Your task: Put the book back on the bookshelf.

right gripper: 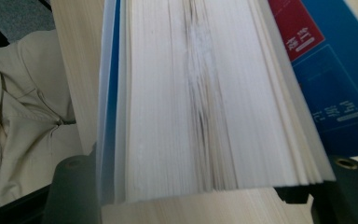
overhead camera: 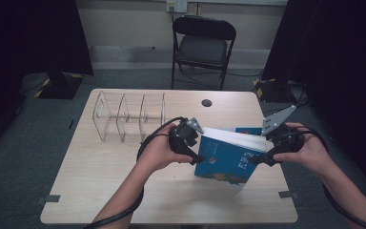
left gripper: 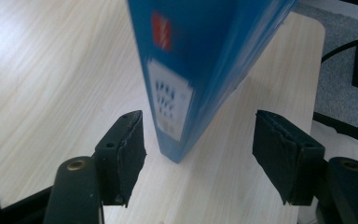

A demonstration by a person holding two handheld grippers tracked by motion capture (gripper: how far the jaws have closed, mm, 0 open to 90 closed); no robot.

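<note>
A thick blue book point(overhead camera: 226, 160) stands tilted on the wooden table point(overhead camera: 100, 181), page edges up, spine toward the left. My right gripper point(overhead camera: 266, 156) is shut on its right end; in the right gripper view the white page block point(right gripper: 200, 102) spans the gap between the two jaws of that gripper point(right gripper: 205, 189). My left gripper point(overhead camera: 196, 157) is open at the book's left end. In the left gripper view the blue spine corner point(left gripper: 186, 93) hangs between the open pads point(left gripper: 126, 154) of that gripper point(left gripper: 198, 144), with a gap on each side.
A second blue cover point(overhead camera: 248, 130) with a red label point(right gripper: 298, 28) lies flat behind the held book. A clear plastic divider rack point(overhead camera: 128, 117) stands at the table's back left. A dark round hole point(overhead camera: 207, 102) is near the far edge, a black chair point(overhead camera: 202, 43) beyond it.
</note>
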